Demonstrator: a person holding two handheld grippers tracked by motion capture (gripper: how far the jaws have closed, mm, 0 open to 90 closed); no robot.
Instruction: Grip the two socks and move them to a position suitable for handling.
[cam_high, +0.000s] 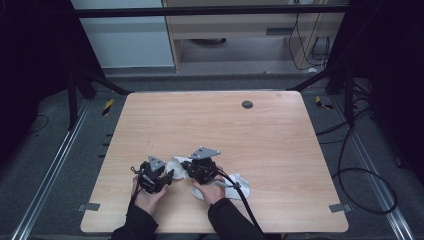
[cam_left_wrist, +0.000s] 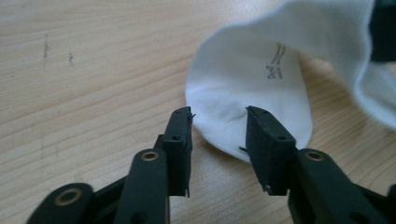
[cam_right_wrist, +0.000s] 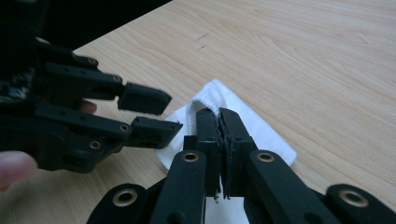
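Here one white sock (cam_left_wrist: 252, 88), two tongs

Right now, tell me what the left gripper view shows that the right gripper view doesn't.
Left gripper view: the open left gripper at the rounded end of the sock, and grey print on the fabric. Right gripper view: the right gripper shut on the sock's ribbed edge, and a fingertip. Both: white sock, wooden table.
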